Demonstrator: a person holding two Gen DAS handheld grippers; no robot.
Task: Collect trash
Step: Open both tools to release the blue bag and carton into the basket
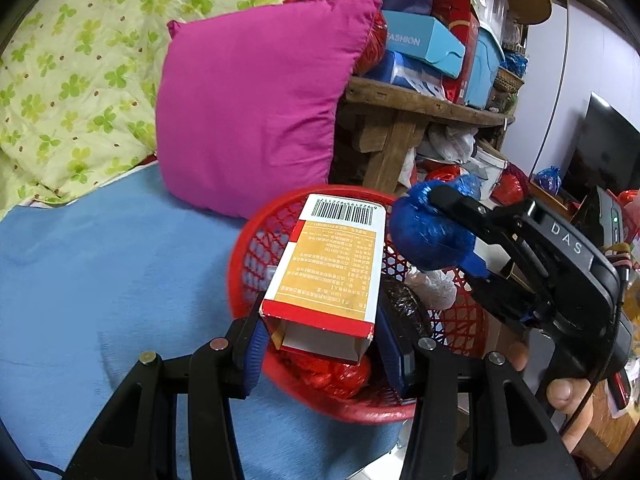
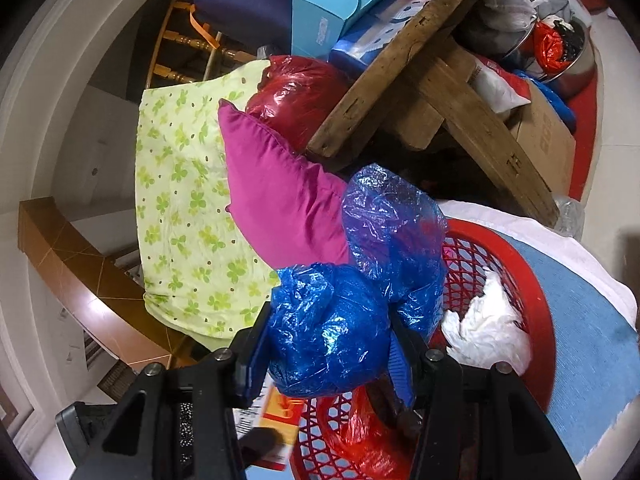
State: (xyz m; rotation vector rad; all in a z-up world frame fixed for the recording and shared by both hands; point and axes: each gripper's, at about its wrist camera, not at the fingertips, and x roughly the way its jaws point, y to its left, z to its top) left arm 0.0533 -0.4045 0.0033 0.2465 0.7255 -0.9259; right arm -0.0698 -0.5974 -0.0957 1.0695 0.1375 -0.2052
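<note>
"FASHION" on the light-blue box; "DAS" on the right gripper.

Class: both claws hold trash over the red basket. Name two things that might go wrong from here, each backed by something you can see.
1. The box in the left claw is long and tilted; dropped now, it may lodge across the basket rim or tip out.
2. The blue bag in the right claw is loose, billowing plastic; it may cling to the pads or drift past the rim.

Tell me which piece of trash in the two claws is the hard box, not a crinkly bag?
The orange and white carton with the barcode, in the left claw. The right claw holds a soft blue plastic bag.
</note>
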